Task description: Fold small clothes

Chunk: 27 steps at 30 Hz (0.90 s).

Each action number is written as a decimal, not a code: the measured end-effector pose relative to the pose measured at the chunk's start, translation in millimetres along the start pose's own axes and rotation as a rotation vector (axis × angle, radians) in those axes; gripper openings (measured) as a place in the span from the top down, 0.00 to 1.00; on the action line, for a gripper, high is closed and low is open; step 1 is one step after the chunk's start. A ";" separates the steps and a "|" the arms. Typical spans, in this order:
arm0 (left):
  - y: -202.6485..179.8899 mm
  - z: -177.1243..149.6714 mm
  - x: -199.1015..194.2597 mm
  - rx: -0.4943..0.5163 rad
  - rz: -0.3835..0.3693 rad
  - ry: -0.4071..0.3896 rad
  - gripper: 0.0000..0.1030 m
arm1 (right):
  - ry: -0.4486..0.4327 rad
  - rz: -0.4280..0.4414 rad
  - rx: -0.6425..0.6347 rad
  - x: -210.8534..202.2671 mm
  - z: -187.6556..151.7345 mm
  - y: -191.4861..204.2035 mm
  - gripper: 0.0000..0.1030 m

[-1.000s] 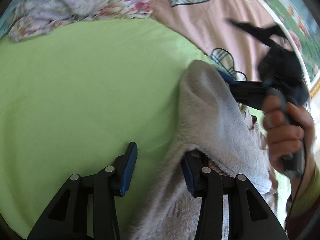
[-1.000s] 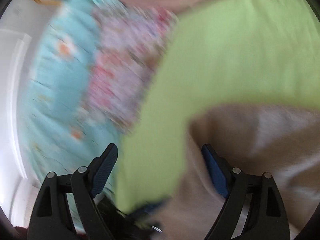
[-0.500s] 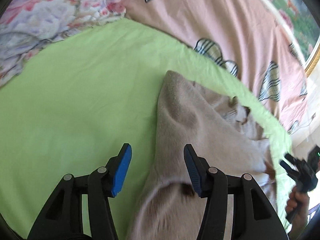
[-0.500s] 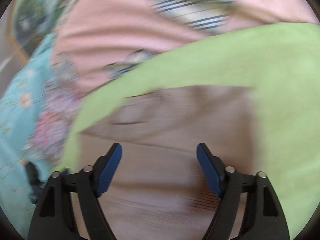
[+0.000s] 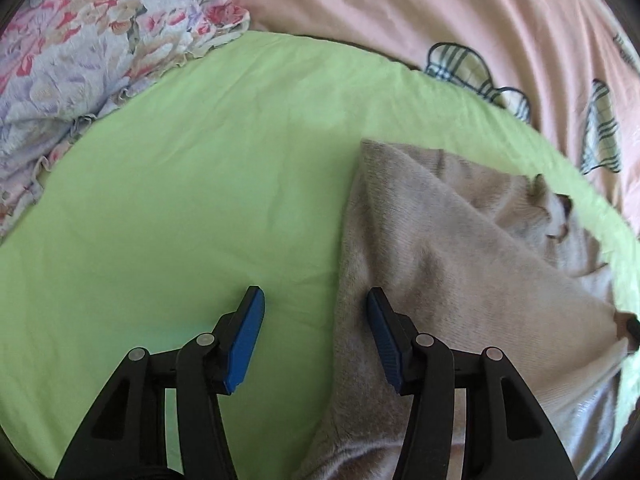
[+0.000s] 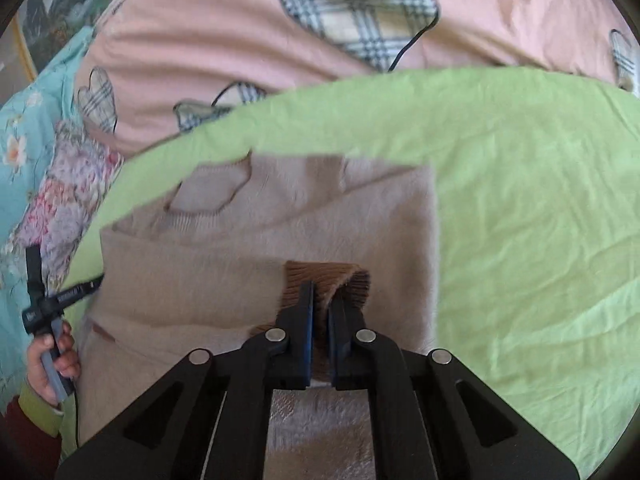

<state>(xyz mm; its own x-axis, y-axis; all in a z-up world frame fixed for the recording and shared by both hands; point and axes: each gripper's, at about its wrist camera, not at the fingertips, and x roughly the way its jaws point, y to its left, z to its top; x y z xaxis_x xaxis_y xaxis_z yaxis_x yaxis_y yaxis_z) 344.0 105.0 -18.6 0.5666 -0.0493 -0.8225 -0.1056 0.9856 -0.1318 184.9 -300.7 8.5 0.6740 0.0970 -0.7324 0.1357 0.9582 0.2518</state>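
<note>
The right gripper [image 6: 320, 300] is pinching the beige sweater's [image 6: 248, 240] brown ribbed cuff [image 6: 320, 274]; the left gripper [image 5: 316, 320], fingers spread, is hovering at the sweater's nine-o'clock edge over the green sheet [image 5: 180, 200].

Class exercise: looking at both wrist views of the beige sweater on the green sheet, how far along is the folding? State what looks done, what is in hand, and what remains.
Done: the sweater lies on the green sheet, one part already folded across its body. In hand: the right gripper is shut on the brown ribbed cuff; the left gripper is open over the sweater's edge, holding nothing. Left: place the cuff and finish the remaining folds.
</note>
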 end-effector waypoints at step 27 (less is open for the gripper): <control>44.5 -132.6 -124.7 -0.022 -0.162 0.021 0.48 | 0.043 0.104 0.166 -103.2 -145.8 13.4 0.56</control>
<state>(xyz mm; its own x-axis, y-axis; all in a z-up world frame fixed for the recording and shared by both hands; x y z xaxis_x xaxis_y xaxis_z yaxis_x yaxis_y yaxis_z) 160.2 133.6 4.7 0.5607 -0.2105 -0.8008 -0.0320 0.9609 -0.2750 11.2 -258.6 -4.8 0.6594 0.2076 -0.7226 0.1871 0.8856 0.4252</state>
